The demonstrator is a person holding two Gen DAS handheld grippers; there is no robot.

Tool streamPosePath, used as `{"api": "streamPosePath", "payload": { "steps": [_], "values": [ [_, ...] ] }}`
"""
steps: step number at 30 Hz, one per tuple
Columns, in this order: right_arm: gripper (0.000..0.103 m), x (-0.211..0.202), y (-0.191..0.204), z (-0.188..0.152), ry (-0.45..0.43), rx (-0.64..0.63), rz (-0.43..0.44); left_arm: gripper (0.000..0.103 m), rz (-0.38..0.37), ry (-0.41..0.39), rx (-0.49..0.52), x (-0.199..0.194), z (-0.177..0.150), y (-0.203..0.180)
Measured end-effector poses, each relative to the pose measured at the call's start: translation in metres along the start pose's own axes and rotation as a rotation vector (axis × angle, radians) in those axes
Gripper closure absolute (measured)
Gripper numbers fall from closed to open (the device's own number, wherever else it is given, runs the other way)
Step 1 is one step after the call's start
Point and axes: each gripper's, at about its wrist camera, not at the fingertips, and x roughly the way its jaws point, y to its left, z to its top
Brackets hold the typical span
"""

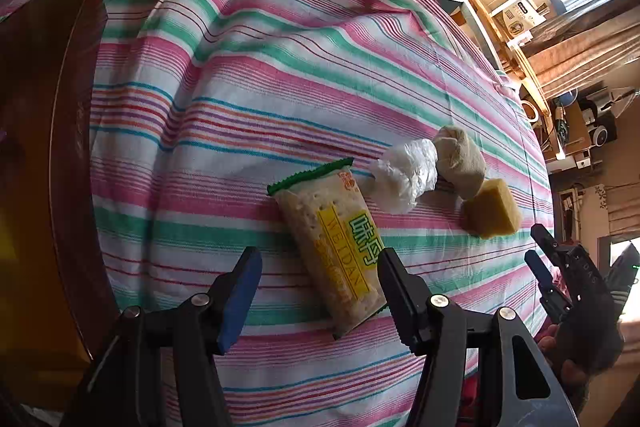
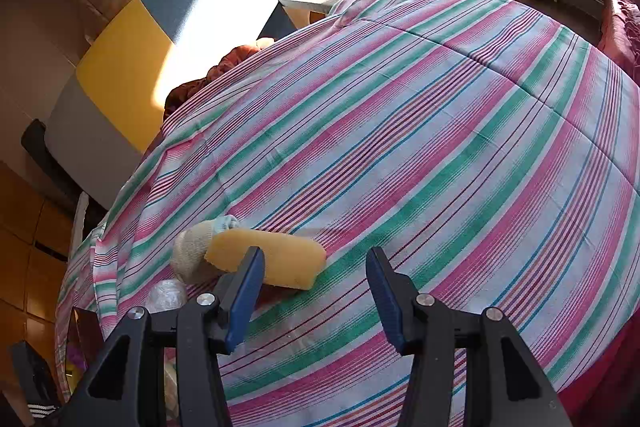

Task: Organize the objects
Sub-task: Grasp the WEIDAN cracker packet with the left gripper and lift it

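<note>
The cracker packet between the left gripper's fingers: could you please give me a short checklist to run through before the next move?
1. Left gripper open: ok, pads stand apart.
2. Cracker packet free of the pads: cannot tell; it lies flat on the striped cloth close against one finger, clear of the other.
3. Crumpled plastic bag, rolled sock and yellow sponge out of the left gripper's way: ok, all lie beyond the packet.
4. Right gripper empty: ok, open, nothing between its fingers.
5. Sponge within the right gripper's line: not ok, it lies off to one side.
</note>
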Motion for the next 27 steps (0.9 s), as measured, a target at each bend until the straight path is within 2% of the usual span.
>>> {"api": "streamPosePath", "payload": {
  "steps": [2, 4, 9, 12, 13, 15, 19, 27],
  "values": [
    [0.050, -0.001, 0.001, 0.000, -0.001, -0.002, 0.008, 0.042, -0.002, 0.006, 0.009, 0.005, -0.001, -0.008],
    [0.050, -0.001, 0.001, -0.001, 0.002, -0.001, 0.016, 0.041, 0.030, -0.004, 0.018, 0.012, 0.001, -0.017],
    [0.050, -0.001, 0.002, 0.001, 0.003, -0.002, 0.023, 0.033, 0.071, -0.027, 0.026, 0.026, 0.011, -0.033],
    [0.050, 0.000, 0.002, 0.002, 0.004, -0.003, 0.025, 0.032, 0.104, -0.020, 0.093, 0.037, 0.014, -0.042],
    [0.050, 0.001, 0.002, 0.002, 0.003, -0.002, 0.021, 0.033, 0.118, -0.034, 0.130, 0.038, 0.012, -0.046],
    [0.050, 0.002, 0.000, 0.003, 0.002, 0.004, 0.018, 0.052, 0.160, -0.063, 0.220, 0.038, 0.006, -0.050],
    [0.050, 0.002, -0.002, 0.004, -0.005, 0.007, 0.005, 0.055, 0.129, -0.099, 0.303, 0.030, -0.009, -0.038],
    [0.050, 0.008, 0.004, 0.003, -0.002, -0.023, -0.027, 0.057, 0.106, -0.174, 0.486, 0.013, -0.061, -0.020]
  ]
}}
